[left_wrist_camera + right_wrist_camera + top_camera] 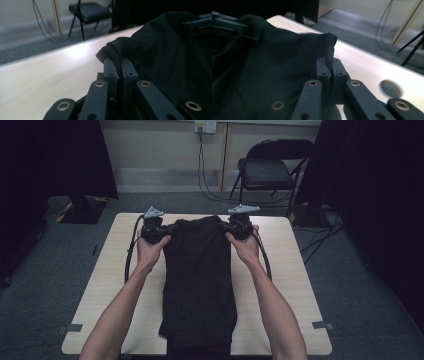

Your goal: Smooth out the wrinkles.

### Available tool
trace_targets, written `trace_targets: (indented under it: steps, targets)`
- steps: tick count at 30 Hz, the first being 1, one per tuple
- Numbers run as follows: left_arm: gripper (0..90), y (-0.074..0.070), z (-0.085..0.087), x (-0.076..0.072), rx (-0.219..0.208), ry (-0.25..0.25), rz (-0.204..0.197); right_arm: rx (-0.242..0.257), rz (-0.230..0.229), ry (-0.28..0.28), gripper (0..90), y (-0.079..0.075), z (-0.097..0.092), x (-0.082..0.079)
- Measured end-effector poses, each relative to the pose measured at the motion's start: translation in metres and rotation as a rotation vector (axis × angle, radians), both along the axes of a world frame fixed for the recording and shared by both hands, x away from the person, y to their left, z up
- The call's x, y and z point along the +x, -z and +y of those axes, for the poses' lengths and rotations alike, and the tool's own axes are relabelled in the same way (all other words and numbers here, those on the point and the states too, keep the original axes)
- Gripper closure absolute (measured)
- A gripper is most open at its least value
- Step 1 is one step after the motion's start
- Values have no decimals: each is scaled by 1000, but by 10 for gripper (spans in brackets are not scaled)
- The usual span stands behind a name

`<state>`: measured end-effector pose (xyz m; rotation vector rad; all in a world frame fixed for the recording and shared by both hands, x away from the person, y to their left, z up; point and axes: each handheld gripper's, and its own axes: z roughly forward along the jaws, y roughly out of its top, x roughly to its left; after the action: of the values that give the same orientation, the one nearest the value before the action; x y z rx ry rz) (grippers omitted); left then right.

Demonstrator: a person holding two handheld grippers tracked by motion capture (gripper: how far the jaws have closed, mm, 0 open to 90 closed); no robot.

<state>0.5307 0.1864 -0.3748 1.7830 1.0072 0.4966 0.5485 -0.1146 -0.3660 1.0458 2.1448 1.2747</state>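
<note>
I have the black folded cloth garment (199, 285) lying down the middle of the pale wooden table (290, 285). My left gripper (170, 228) pinches its eleven-o'clock corner, my right gripper (225, 226) its one-o'clock corner, keeping that far edge taut for folding.

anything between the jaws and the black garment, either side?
No. Left gripper and right gripper are each already shut on a far corner of the black garment, cloth pinched directly between the jaws. The table on either side of it is bare.
</note>
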Motion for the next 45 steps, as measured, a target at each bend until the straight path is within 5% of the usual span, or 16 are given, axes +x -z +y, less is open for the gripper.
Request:
trace_targets:
  steps: [4,9,10,13,16,24,32,39,42,45]
  targets:
    - [848,-22,-3,1,76,16,-39,7,-29,4,867,-20,-3,6]
    - [848,-28,-1,-6,44,29,-63,20,-58,-18,868,-31,-3,-1]
    - [848,-25,1,-12,-2,44,-58,19,-60,-21,868,-30,-3,-3]
    - [847,-18,3,-26,-7,76,-63,-6,-52,-34,867,-22,-8,-13]
    - [847,-13,3,-42,-11,106,-58,41,-36,-56,867,-15,-15,-25]
    - [847,-7,3,-87,-22,187,-73,99,-39,-100,866,-9,-30,-72]
    - [845,9,7,-137,-43,252,-60,91,-21,-149,865,9,-38,-125]
    - [843,0,5,-176,-87,339,-76,138,-56,-178,863,1,-44,-173]
    - [836,14,5,-192,-67,368,-48,146,-51,-188,845,7,-48,-188]
    - [828,35,5,-203,-25,385,4,117,5,-207,836,32,-51,-206]
